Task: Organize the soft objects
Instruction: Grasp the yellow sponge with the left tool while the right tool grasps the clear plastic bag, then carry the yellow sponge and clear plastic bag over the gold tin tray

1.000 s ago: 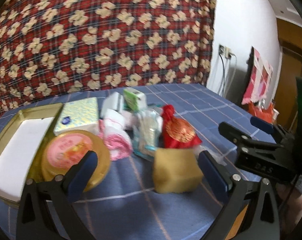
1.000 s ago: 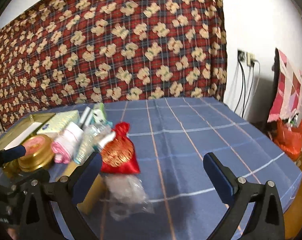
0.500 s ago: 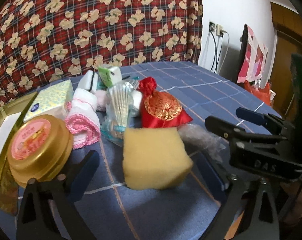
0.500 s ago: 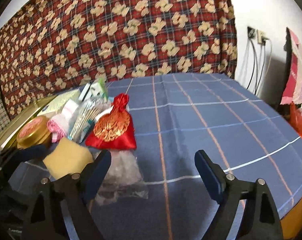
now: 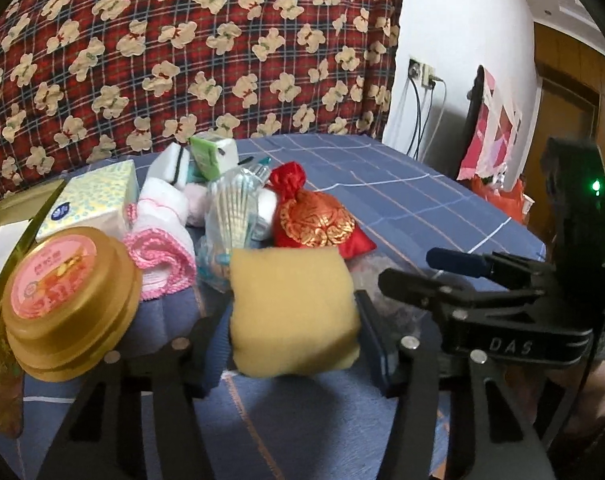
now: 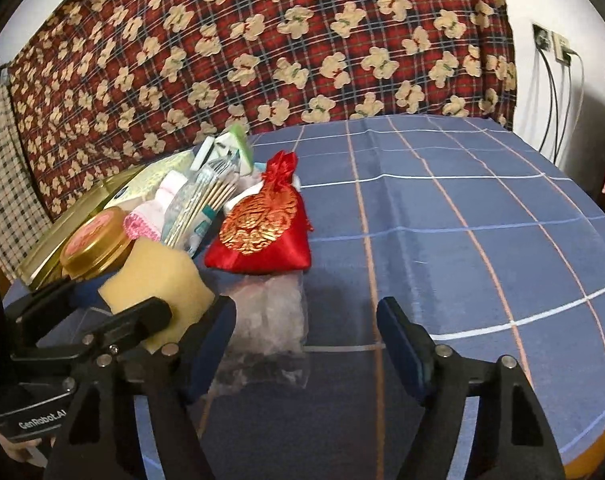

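Sponge-gripping is being carried out: the yellow rectangular foam sponge point(image 5: 292, 312) is being bracketed by the left gripper point(image 5: 290, 332), whose jaws are closing with the block between them, both pads apparently touching its sides. It is lying on the blue checked tablecloth point(image 6: 442, 220), at six o'clock from the red satin drawstring pouch with gold embroidery point(image 5: 316, 222) and at three o'clock from the round gold tin with a pink lid point(image 5: 68, 300). A good grip, judging by the soft foam, is being helped by squeezing gently and centrally. The right gripper point(image 6: 306, 340) is closing too, with only part of a crumpled clear plastic bag point(image 6: 268, 320) between its apart pads. "DAS" and "GenRobot.AI" are being displayed on the gripper bodies; the lid's print is being left unread.
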Tool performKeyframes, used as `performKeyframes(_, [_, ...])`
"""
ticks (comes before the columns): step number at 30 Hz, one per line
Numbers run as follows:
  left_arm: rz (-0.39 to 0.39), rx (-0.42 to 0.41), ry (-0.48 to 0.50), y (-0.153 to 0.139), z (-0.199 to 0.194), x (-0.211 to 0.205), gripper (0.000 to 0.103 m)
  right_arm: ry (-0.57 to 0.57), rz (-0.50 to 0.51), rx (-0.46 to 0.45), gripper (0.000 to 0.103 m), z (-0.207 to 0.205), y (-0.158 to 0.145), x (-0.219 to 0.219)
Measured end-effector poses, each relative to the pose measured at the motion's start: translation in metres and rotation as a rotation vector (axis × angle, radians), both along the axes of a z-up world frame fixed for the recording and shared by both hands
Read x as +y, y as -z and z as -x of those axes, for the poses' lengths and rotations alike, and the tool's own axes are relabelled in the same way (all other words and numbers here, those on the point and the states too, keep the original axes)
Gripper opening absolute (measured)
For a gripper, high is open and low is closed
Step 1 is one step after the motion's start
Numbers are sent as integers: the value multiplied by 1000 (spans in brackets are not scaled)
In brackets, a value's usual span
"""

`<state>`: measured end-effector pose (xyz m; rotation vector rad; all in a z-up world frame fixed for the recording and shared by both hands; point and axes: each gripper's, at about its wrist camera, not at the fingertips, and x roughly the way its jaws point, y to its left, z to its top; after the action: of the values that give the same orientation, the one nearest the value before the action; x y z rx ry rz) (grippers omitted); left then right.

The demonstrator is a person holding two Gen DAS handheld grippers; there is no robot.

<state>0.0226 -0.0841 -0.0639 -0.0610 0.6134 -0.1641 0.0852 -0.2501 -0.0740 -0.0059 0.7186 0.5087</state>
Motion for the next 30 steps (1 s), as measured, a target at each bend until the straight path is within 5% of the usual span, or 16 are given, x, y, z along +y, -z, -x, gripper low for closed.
performKeyframes(3, [-4, -9, -5, -3, -1, 2, 57, -33, 19, 6, 74, 1, 3, 11])
performKeyframes(8, [-35, -41, 2, -6, 3, 0, 57, -90, 19, 33, 38, 0, 9, 21])
performKeyframes(11, [-37, -62, 4, -9, 6, 1, 57, -104, -3, 11, 29, 4, 7, 22])
performKeyframes(21, [-59, -194, -40, -29, 15, 17, 57, -117, -56, -101, 24, 13, -8, 28])
performKeyframes(30, [-44, -221, -135, -34, 7, 56, 57, -109, -63, -170, 24, 11, -19, 45])
